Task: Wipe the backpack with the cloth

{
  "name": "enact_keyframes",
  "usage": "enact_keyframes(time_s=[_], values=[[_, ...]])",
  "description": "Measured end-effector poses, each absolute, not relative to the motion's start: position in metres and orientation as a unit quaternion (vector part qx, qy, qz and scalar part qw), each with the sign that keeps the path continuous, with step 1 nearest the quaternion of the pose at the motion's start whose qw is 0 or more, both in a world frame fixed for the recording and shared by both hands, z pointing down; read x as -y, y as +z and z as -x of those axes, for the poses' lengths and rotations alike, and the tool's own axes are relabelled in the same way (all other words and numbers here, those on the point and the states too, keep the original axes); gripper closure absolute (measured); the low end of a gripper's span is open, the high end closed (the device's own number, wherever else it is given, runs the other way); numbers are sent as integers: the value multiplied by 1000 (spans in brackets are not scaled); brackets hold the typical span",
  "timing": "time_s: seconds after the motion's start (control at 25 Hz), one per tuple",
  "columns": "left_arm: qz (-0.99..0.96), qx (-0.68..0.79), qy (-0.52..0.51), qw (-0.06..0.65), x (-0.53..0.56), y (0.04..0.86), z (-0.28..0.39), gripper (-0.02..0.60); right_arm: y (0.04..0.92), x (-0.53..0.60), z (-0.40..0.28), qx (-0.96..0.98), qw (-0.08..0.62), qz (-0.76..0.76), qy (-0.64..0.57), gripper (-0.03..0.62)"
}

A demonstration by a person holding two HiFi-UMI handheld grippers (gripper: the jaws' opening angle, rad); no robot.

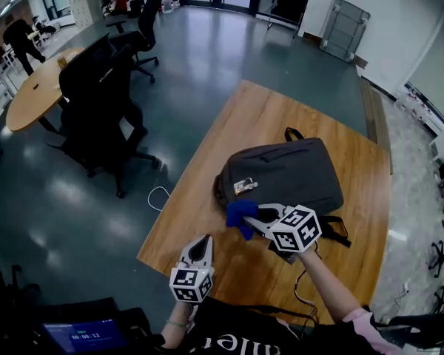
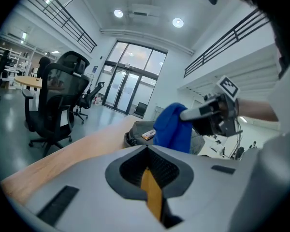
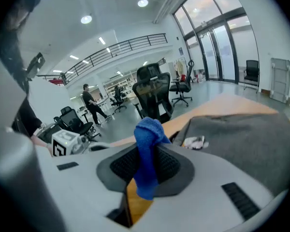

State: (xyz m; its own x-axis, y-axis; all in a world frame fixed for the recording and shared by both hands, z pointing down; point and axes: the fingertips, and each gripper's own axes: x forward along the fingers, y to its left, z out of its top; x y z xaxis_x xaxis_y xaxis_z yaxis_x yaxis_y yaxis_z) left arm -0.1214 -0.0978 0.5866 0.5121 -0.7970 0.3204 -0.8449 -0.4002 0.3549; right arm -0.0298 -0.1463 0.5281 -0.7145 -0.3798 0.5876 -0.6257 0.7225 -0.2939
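The grey floor (image 1: 207, 65) takes up most of the room, with a rack (image 1: 345, 28) by the far wall. A long wooden counter (image 1: 266, 117) runs away from the person across it. Left of the counter stand black office chairs (image 1: 103, 109) beside a round table (image 1: 33, 95), and a person (image 1: 18, 39) stands further back. A dark grey backpack (image 1: 288, 172) lies flat on the counter's near half with its handle (image 1: 292, 133) toward the far end and a strap (image 1: 334, 228) trailing off its near right corner. The right hand-held gripper (image 1: 255, 215) reaches in from the right. It is pinching a blue cloth (image 1: 240, 214), which hangs bunched at the backpack's near left corner; I can't tell whether it touches the fabric. The left hand-held gripper (image 1: 205, 239) is well short of the backpack, over bare wood near the counter's near edge, its jaws pressed together with nothing between them. Each gripper carries black-and-white square markers rather than words. A small pale tag (image 1: 245, 186) sits on the backpack's left end just above the cloth, its print too small to read. A white cable (image 1: 157, 197) loops on the floor by the counter's left edge. A small screen (image 1: 85, 336) at the near left shows digits I can't read with certainty. The white letters on the person's dark shirt (image 1: 229, 339) are cut off.
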Motion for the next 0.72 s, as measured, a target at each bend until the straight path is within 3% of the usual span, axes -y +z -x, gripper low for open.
enact_keyframes(time_s=[0.36, 0.72], values=[[-829, 500, 47, 246, 104, 590, 124, 581, 472, 309, 38, 898, 266, -333, 111, 528], [-814, 522, 44, 252, 103, 602, 140, 581, 540, 340, 19, 867, 303, -361, 160, 528]])
